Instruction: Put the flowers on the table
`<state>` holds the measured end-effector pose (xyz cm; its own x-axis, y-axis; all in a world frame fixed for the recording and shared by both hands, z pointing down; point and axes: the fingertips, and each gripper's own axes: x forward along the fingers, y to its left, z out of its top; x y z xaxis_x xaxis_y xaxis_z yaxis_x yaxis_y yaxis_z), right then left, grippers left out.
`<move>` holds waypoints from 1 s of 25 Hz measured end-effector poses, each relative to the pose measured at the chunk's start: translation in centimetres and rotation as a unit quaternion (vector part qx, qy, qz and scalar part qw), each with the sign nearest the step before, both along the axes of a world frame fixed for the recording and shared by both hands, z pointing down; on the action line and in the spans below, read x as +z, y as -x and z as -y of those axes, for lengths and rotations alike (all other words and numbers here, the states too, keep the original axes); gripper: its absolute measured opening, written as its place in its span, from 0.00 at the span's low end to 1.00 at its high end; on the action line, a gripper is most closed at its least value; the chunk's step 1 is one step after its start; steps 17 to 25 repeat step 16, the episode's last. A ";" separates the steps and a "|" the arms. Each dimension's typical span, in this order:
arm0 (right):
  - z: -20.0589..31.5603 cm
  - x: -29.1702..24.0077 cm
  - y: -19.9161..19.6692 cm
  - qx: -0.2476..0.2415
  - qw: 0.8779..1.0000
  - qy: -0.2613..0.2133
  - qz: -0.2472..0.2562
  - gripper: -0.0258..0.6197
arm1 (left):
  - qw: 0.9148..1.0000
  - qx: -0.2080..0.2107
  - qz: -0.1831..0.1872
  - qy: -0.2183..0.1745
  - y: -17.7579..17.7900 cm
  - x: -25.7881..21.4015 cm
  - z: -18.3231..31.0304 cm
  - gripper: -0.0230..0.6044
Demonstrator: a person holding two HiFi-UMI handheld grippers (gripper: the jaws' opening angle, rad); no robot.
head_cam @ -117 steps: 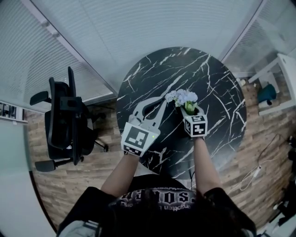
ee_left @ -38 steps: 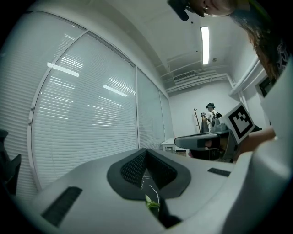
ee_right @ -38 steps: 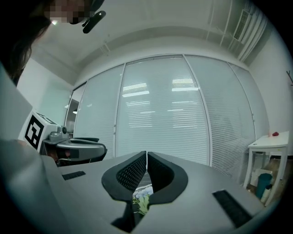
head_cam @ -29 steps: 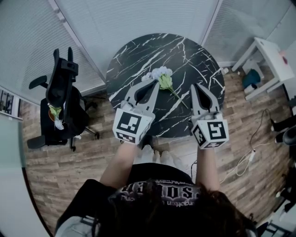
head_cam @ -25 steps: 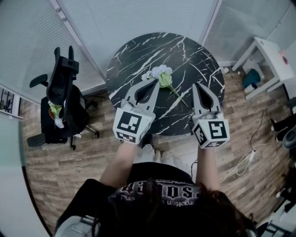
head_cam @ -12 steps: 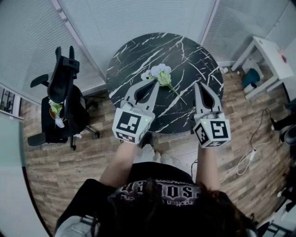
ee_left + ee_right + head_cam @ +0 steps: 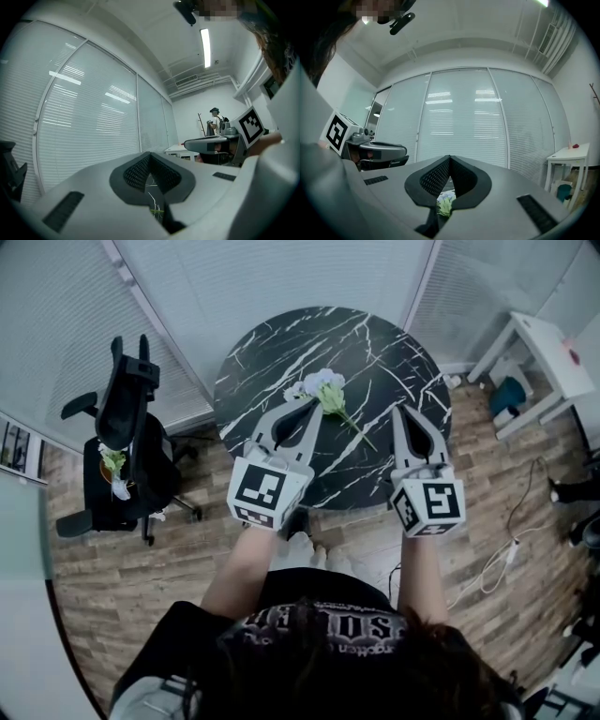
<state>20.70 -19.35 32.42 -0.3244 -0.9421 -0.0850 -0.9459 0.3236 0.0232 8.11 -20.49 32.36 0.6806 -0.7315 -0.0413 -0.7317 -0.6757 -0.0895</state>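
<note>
A small bunch of pale blue and white flowers (image 7: 322, 388) with a green stem lies on the round black marble table (image 7: 375, 343), near its middle. My left gripper (image 7: 310, 406) is shut and empty, its tip just short of the blooms on their near left side. My right gripper (image 7: 404, 411) is shut and empty too, over the table's near right part, apart from the stem end. In the right gripper view the flowers (image 7: 445, 203) show through the gap behind the closed jaw tips (image 7: 450, 157). The left gripper view shows its jaws meeting at the tip (image 7: 149, 154).
A black office chair (image 7: 122, 442) stands left of the table with something green on its seat (image 7: 112, 465). A white side table (image 7: 542, 345) and a teal object (image 7: 512, 395) are at the right. A white cable (image 7: 497, 568) lies on the wood floor. Blinds line the walls behind.
Since the earliest frame the right gripper has let go of the flowers, which now lie on the table, and both grippers have drawn back. Over the last second nothing visibly moved.
</note>
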 end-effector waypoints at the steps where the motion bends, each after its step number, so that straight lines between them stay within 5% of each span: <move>1: 0.1 0.1 0.0 0.000 1.000 0.003 0.001 0.09 | 1.000 -0.001 -0.001 -0.002 0.0 -0.1 0.0 0.03; 25: 0.2 0.6 -0.7 0.009 1.000 0.006 0.005 0.09 | 1.000 -0.003 -0.005 0.001 0.1 0.5 0.3 0.03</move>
